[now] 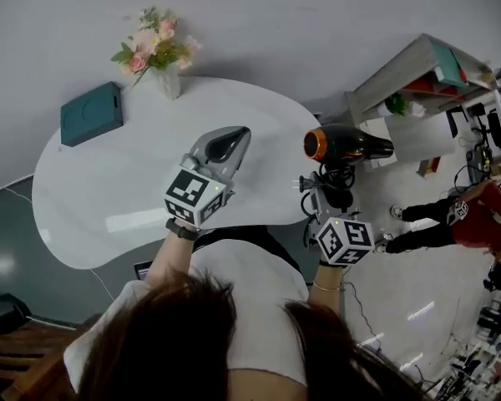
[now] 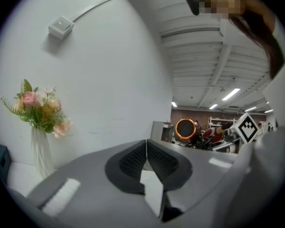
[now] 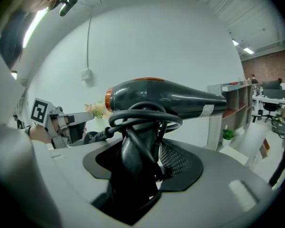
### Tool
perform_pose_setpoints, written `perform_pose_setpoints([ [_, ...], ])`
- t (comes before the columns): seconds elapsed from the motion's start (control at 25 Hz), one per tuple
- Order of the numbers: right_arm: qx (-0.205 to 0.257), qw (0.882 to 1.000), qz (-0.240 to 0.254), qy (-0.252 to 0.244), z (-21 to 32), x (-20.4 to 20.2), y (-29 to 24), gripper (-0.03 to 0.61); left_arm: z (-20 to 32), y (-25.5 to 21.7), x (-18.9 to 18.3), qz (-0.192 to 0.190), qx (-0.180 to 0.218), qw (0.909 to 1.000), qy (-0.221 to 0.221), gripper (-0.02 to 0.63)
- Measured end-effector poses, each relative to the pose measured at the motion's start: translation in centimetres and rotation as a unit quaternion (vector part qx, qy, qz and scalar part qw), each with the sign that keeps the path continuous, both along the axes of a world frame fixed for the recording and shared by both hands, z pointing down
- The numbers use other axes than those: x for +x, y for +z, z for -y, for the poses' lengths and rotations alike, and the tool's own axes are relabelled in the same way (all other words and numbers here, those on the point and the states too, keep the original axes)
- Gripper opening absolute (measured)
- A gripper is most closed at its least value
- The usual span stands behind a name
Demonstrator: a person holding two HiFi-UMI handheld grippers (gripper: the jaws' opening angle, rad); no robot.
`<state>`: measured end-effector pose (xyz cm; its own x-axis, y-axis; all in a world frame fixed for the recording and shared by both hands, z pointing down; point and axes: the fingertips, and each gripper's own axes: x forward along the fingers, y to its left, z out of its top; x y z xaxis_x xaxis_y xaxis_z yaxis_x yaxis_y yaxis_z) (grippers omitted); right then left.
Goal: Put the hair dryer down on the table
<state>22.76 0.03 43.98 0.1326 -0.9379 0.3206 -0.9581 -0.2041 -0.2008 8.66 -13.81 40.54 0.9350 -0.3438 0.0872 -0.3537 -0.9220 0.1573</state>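
Note:
The black hair dryer (image 1: 348,144), with an orange ring at its back end, hangs in the air just off the right edge of the white oval table (image 1: 92,199). My right gripper (image 1: 334,184) is shut on its handle, which has the black cord coiled round it. In the right gripper view the dryer's body (image 3: 166,96) lies across above the jaws, nozzle to the right, and the handle fills the gap between the pads. My left gripper (image 1: 227,146) is over the table's near right part, shut with nothing in it. In the left gripper view its tips (image 2: 146,145) meet.
A teal box (image 1: 92,113) lies at the table's far left. A white vase of pink flowers (image 1: 159,53) stands at the back edge. A shelf unit (image 1: 417,78) stands to the right, and a person in red (image 1: 472,215) is on the floor beyond it.

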Motion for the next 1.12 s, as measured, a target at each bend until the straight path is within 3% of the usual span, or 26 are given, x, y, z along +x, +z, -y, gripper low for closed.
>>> perform_pose_setpoints([
  [0.24, 0.018, 0.995, -0.006, -0.096, 4.9, 2.3, -1.1, 0.230, 1.9, -1.2, 0.0, 0.001, 0.013, 0.9954, -0.095, 0.063],
  [0.52, 0.021, 0.984, 0.010, -0.176, 8.9, 2.4, -0.8, 0.230, 2.3, -1.7, -2.2, 0.011, 0.019, 0.9827, -0.184, 0.063],
  [0.76, 0.023, 0.978, 0.006, -0.209, 10.1, 0.8, -1.1, 0.230, 2.1, -1.4, -3.7, 0.015, 0.011, 0.9781, -0.207, 0.063],
  [1.12, 0.009, 0.976, 0.007, -0.215, 10.7, -0.5, -0.6, 0.230, 2.1, -1.3, -4.3, 0.014, 0.006, 0.9787, -0.205, 0.063],
])
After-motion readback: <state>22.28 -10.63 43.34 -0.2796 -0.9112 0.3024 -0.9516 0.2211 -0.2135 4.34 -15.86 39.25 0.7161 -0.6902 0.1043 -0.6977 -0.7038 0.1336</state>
